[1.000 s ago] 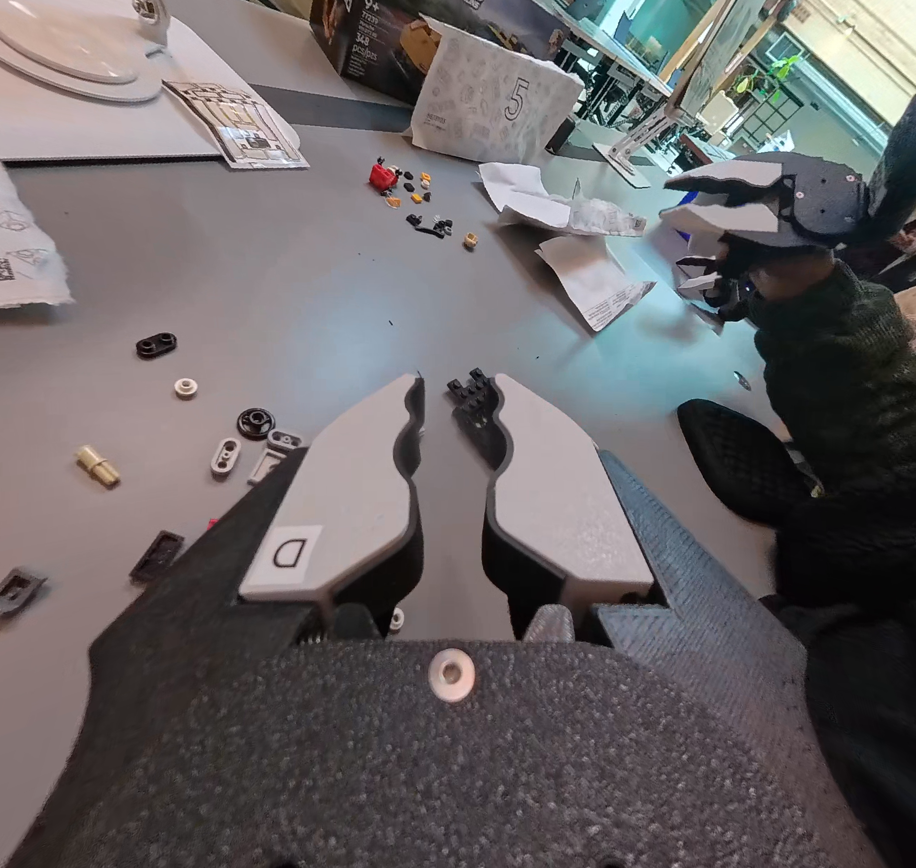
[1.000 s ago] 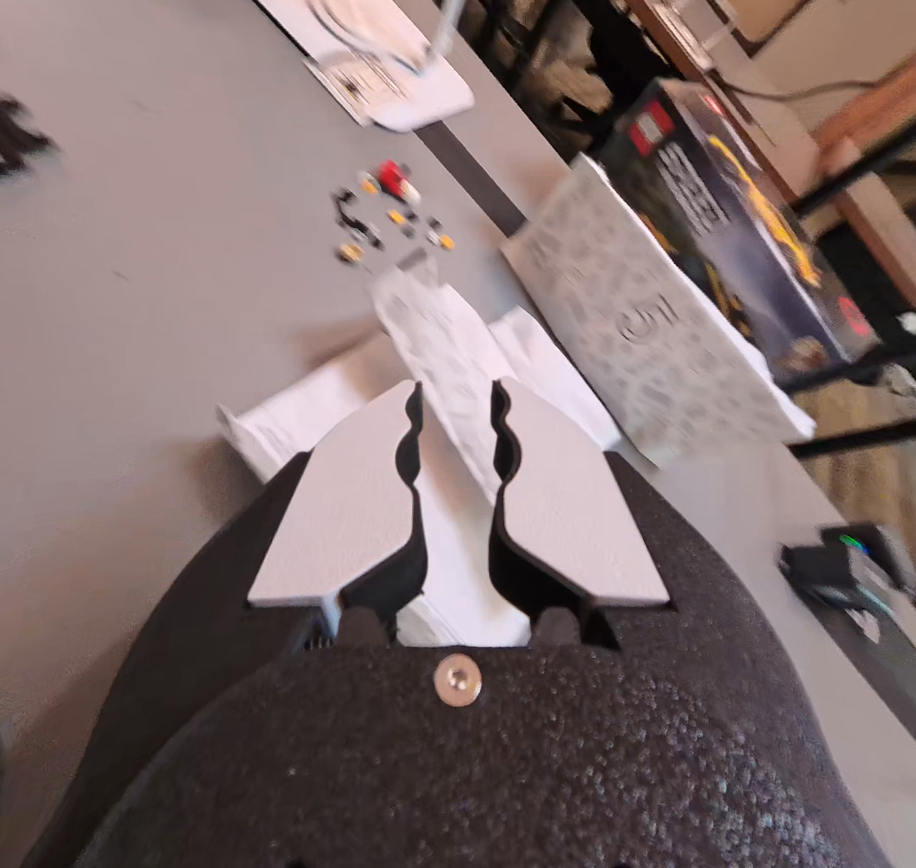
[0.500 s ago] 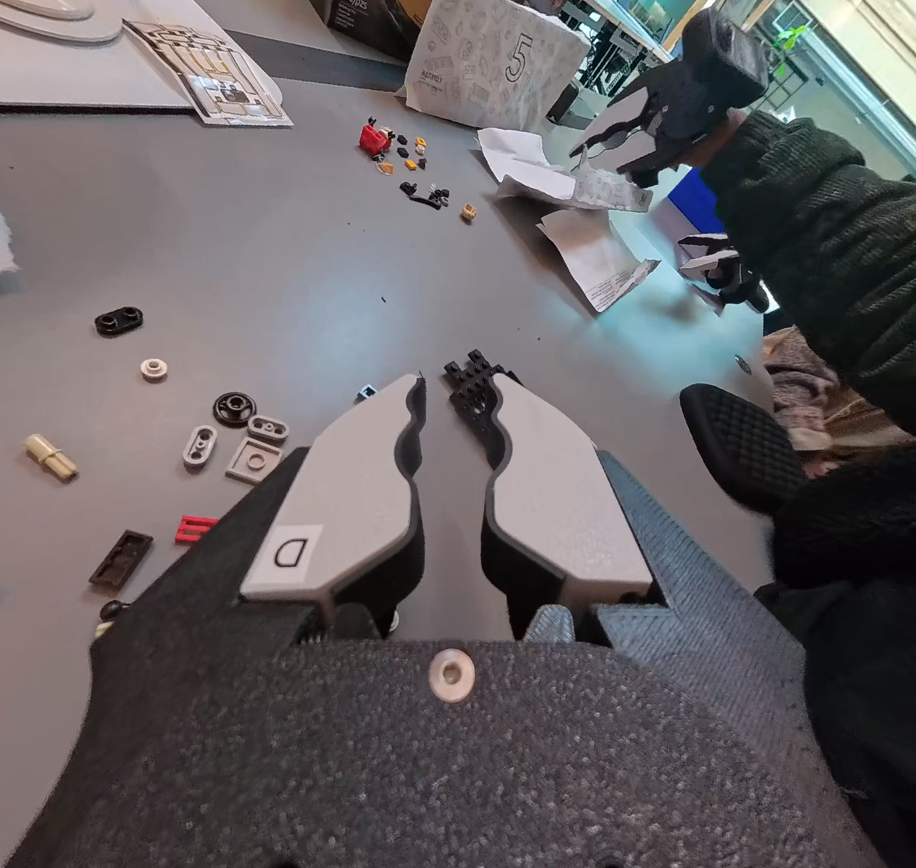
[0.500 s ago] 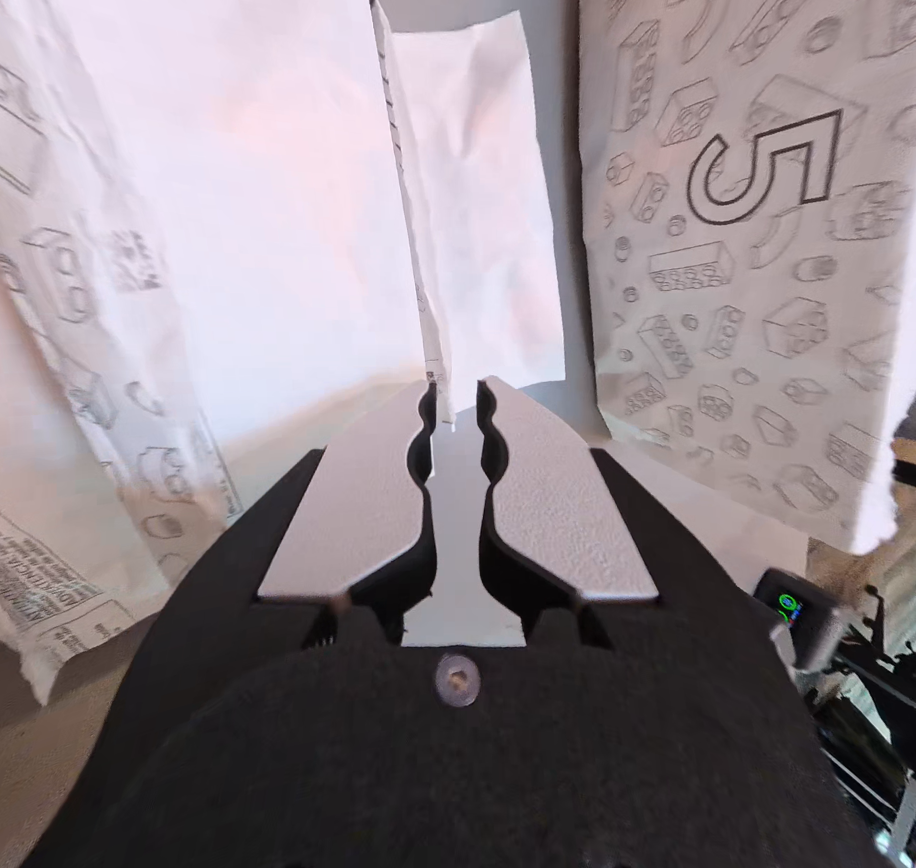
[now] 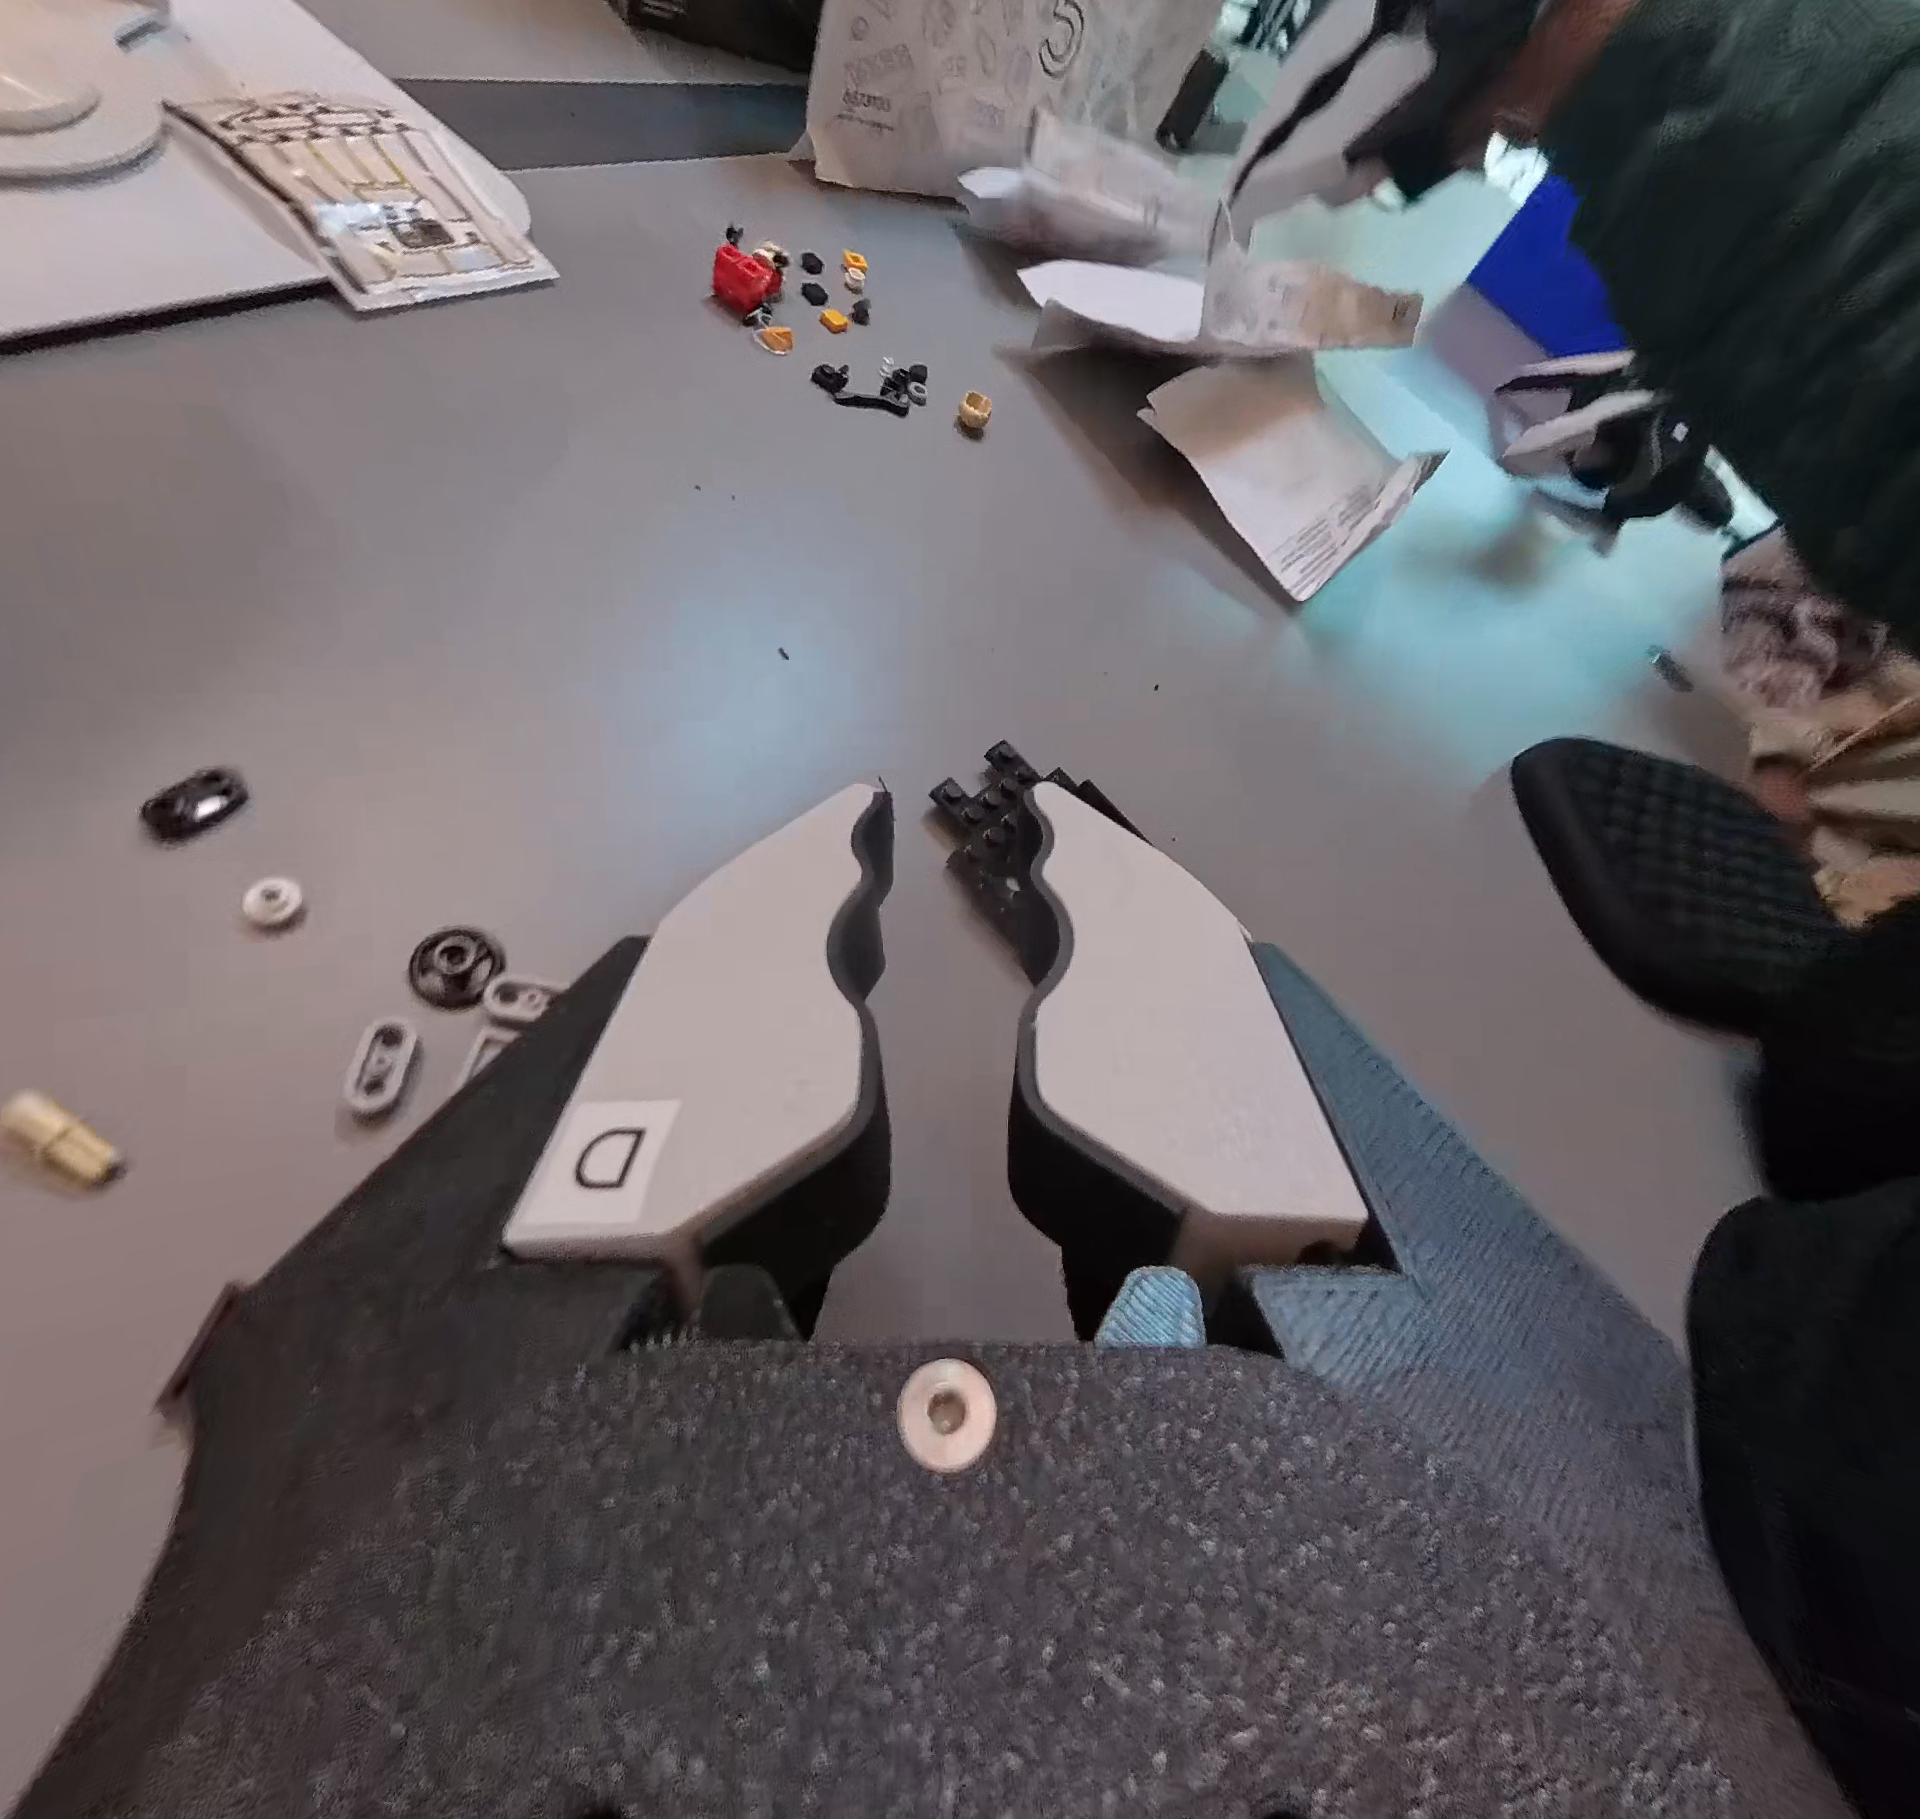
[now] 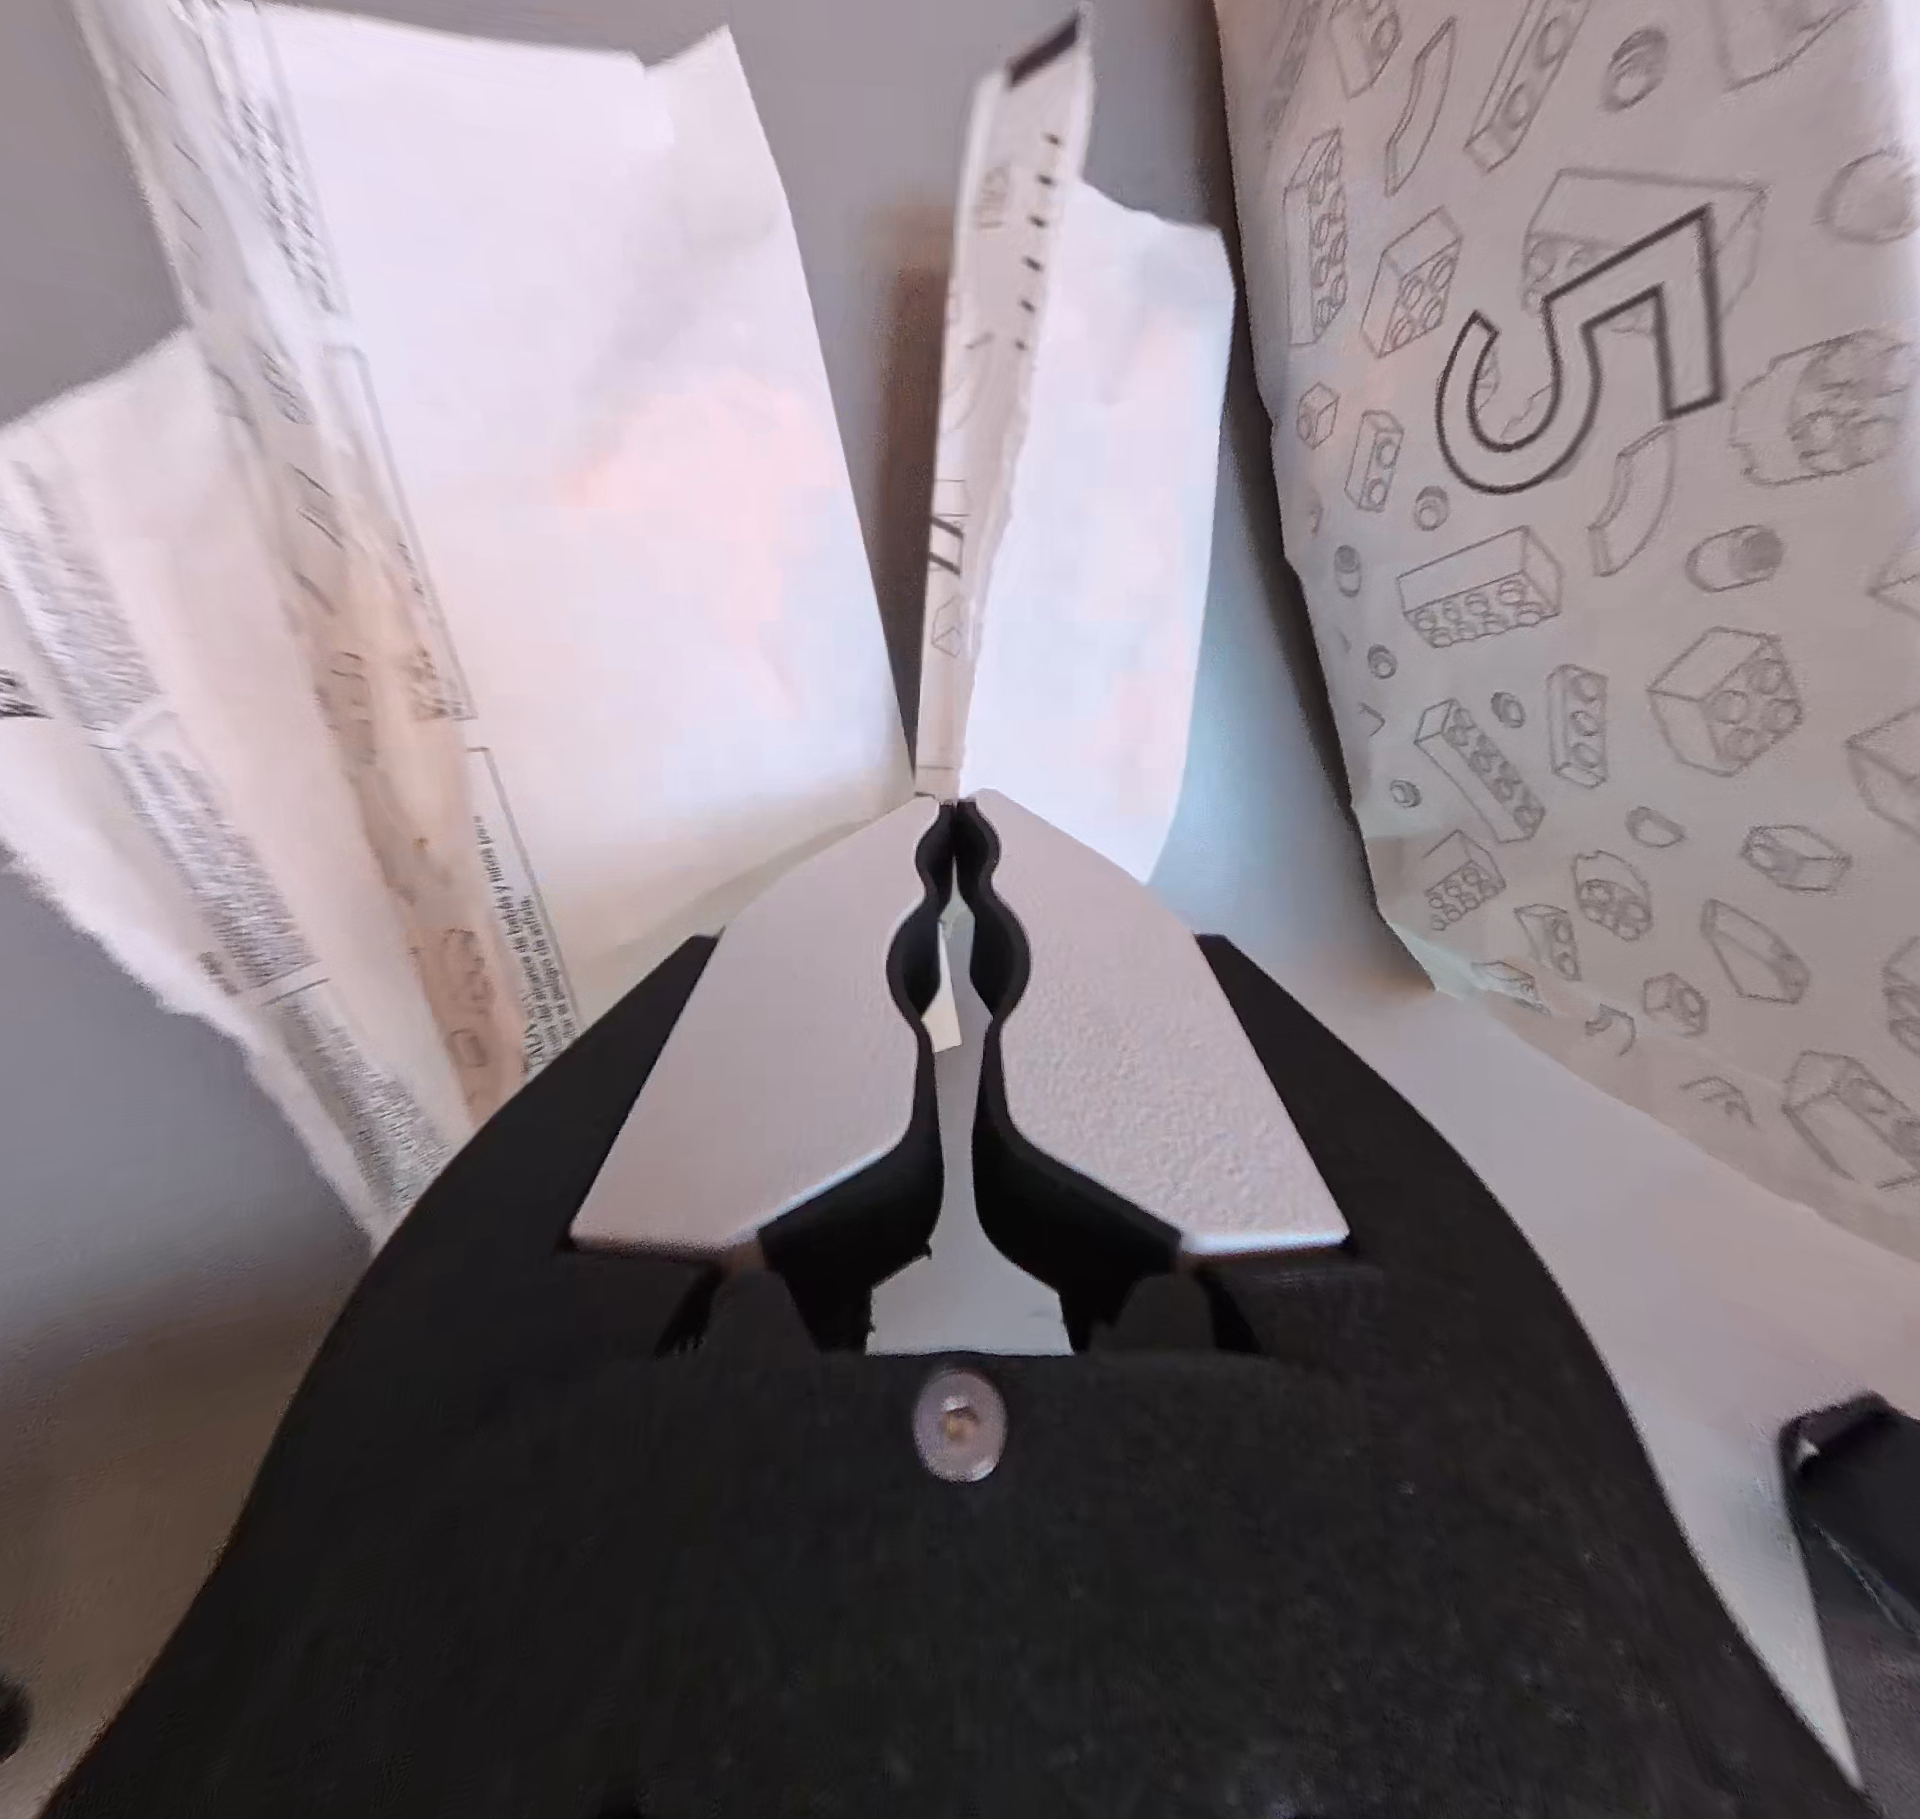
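right gripper (image 6: 954,808): clamped on the torn paper bag's (image 6: 997,439) edge, which stands straight ahead
left gripper (image 5: 961,798): apart, black plate (image 5: 992,824) against right finger

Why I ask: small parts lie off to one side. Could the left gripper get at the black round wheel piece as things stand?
Probably yes. The left gripper is open, a black studded plate beside one finger, and bare table lies between it and the black wheel piece.

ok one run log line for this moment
left gripper: open, black studded plate at right finger | right gripper: shut on white paper bag
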Demonstrator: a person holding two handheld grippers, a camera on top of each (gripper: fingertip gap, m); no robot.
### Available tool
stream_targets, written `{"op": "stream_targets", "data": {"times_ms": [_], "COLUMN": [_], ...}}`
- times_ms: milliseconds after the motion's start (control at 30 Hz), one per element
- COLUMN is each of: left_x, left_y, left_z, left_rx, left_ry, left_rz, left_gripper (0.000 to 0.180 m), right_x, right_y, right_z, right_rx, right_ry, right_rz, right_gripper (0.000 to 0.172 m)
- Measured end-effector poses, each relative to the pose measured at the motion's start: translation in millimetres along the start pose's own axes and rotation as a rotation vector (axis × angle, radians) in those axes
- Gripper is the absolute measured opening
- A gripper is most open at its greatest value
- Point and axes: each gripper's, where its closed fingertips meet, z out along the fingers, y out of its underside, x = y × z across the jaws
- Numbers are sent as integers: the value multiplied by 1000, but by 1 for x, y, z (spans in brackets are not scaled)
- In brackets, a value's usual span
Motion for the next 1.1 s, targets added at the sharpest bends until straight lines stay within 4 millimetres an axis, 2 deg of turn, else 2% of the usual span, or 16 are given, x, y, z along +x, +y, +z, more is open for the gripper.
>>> {"op": "stream_targets", "data": {"times_ms": [167, 267, 367, 467, 600, 700, 800, 867, 1000, 1100], "left_x": [20, 26, 23, 19, 16, 18, 20, 22, 22, 24], "left_y": [-6, -8, -5, -3, -4, -3, -1, -1, -1, -1], "left_z": [22, 27, 25, 21, 19, 21, 22, 20, 15, 13], "left_rx": [-44, -36, -32, -18, -5, -12, -20, -17, -2, 5], "left_ry": [25, 35, 26, 31, 39, 49, 58, 57, 56, 69], "left_rz": [127, 141, 116, 66, 36, 42, 48, 56, 52, 38], "left_gripper": [22, 22, 22, 22, 22, 22, 22, 22, 22, 22], "right_x": [14, 35, 55, 67, 78, 61, 49, 37, -17, -58], "right_y": [-8, -7, -4, -5, -17, -32, -31, -36, -57, -65], "right_z": [-16, -18, -14, -12, -25, -32, -21, -16, -22, -34], "right_rx": [4, -5, -1, 32, 120, 168, 90, 97, 216, 290], "right_ry": [-109, -101, -38, 48, 236, 283, 307, 281, 172, 197], "right_rz": [77, 122, 142, 136, 74, -27, -97, -107, -164, -233], "right_gripper": [0, 0, 2, 8, 19, 24, 31, 31, 32, 33]}}
